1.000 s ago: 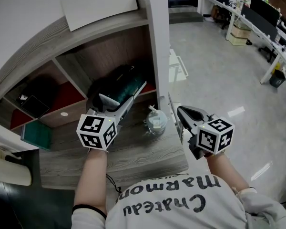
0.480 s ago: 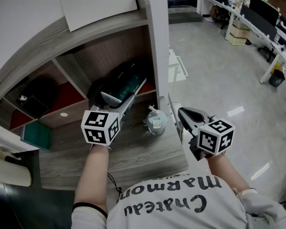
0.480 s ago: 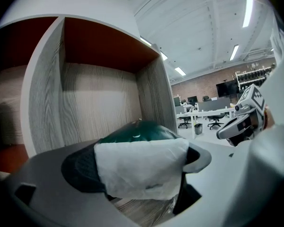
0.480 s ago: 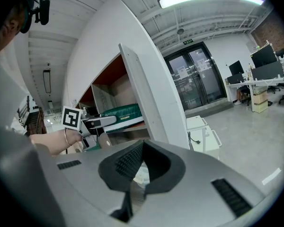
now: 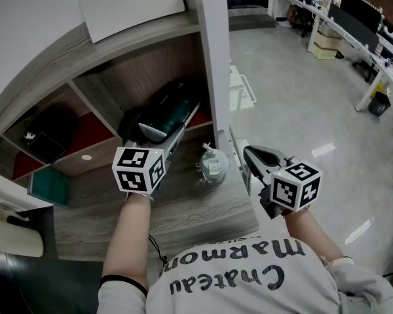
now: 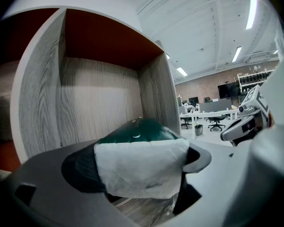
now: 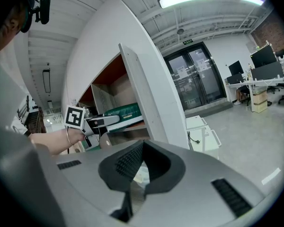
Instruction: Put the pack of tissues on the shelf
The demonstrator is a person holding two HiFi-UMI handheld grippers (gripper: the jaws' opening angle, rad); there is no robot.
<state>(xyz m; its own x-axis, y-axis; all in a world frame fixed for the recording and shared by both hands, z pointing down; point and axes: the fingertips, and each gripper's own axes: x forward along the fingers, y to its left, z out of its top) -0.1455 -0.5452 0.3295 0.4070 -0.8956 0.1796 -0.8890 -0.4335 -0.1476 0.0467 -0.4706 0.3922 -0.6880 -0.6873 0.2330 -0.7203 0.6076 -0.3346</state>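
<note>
Grey wood-grain shelf (image 5: pixel 150 41) cubbies fill the head view. The left gripper (image 5: pixel 165 133) reaches into one of them, with the green pack of tissues (image 5: pixel 173 106) just ahead of it inside. Left gripper view: the jaws are clamped on the pack's white end, within the cubby. Right gripper view: the right gripper (image 7: pixel 142 148) has its jaws pressed together and empty, with the shelf's side panel ahead of it.

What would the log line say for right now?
left gripper: shut on pack of tissues | pack: inside shelf compartment | right gripper: shut, empty
</note>
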